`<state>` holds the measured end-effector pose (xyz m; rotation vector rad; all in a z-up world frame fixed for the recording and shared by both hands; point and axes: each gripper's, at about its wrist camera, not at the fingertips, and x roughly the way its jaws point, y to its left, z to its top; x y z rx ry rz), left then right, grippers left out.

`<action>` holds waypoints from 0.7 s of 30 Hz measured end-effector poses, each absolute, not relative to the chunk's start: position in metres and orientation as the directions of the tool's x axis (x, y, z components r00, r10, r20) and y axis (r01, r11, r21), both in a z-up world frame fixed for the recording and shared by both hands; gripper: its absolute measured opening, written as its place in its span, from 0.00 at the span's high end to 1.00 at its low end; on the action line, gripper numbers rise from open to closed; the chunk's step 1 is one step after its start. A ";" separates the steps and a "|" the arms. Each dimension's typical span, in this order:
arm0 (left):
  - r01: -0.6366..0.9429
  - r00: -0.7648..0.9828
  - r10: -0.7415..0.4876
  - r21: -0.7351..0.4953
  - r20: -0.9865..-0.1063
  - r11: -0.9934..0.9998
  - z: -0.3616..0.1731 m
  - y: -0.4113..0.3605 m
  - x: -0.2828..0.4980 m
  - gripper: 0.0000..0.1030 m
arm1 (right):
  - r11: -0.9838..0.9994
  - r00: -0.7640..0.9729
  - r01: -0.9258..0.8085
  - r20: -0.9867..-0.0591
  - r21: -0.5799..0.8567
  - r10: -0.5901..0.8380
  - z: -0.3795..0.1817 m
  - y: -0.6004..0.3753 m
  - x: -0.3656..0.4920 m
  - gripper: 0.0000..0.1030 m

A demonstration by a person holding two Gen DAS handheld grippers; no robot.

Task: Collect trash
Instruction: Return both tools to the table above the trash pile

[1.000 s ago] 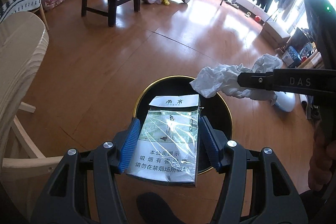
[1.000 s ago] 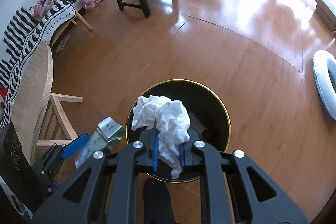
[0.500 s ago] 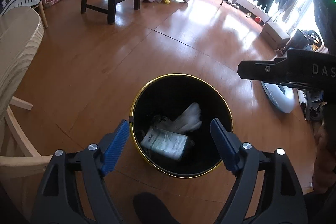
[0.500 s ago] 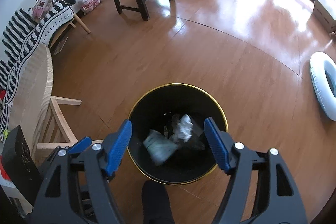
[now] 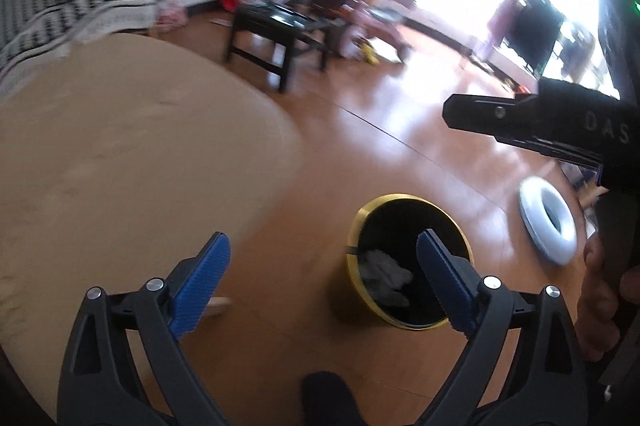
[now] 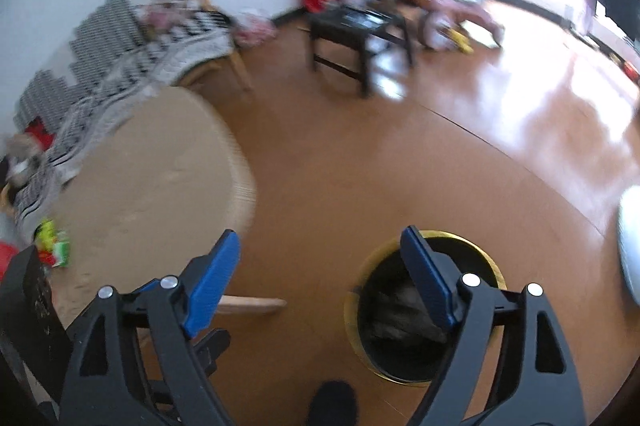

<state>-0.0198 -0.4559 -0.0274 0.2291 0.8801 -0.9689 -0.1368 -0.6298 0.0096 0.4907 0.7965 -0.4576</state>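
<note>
A black trash bin with a gold rim [image 5: 400, 196] stands on the wooden floor, and crumpled white tissue [image 5: 386, 276] lies inside it. My left gripper [image 5: 323, 236] hangs above the floor just left of the bin, its jaws opening with nothing between them. In the right wrist view the same bin [image 6: 494, 268] sits at the lower right, and greyish trash [image 6: 400, 310] shows blurred inside. My right gripper [image 6: 320, 233] is also above the floor left of the bin, its jaws opening and empty. A colourful wrapper [image 6: 52, 246] lies on the round beige table [image 6: 160, 178].
The round table [image 5: 120, 162] fills the left side, with a wooden leg beneath it. A black chair [image 6: 356, 26] stands further back, and a white ring [image 5: 548, 222] lies on the floor to the right. A hand [image 5: 600, 298] grips the right tool. A dark foot [image 6: 332, 402] shows at the bottom.
The cigarette pack left my left gripper and the tissue left my right; both now lie in the bin. Both grippers opened wide, rose and swung left toward the table.
</note>
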 end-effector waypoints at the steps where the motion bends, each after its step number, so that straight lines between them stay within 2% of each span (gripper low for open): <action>1: 0.776 0.296 -0.615 -0.192 -0.731 0.601 -0.018 -0.437 -0.009 0.11 | 0.812 0.632 0.532 -0.751 0.240 -0.192 0.016 -0.617 -0.126 0.22; 6: 0.676 0.445 -0.556 -0.143 -0.702 0.722 0.013 -0.349 0.029 0.11 | 0.898 0.692 0.364 -0.717 0.248 -0.082 0.040 -0.537 -0.062 0.19; 13: 0.440 0.628 -0.359 -0.066 -0.690 0.896 0.034 -0.212 0.074 0.10 | 0.948 0.700 0.190 -0.713 0.255 0.052 0.050 -0.432 0.012 0.18; 16: 0.337 0.677 -0.261 -0.026 -0.689 0.941 0.036 -0.157 0.090 0.10 | 0.961 0.693 0.119 -0.714 0.249 0.099 0.052 -0.381 0.038 0.18; 21: 0.177 0.702 -0.145 -0.026 -0.697 0.984 0.029 -0.073 0.113 0.10 | 0.964 0.663 0.049 -0.731 0.260 0.163 0.039 -0.325 0.078 0.18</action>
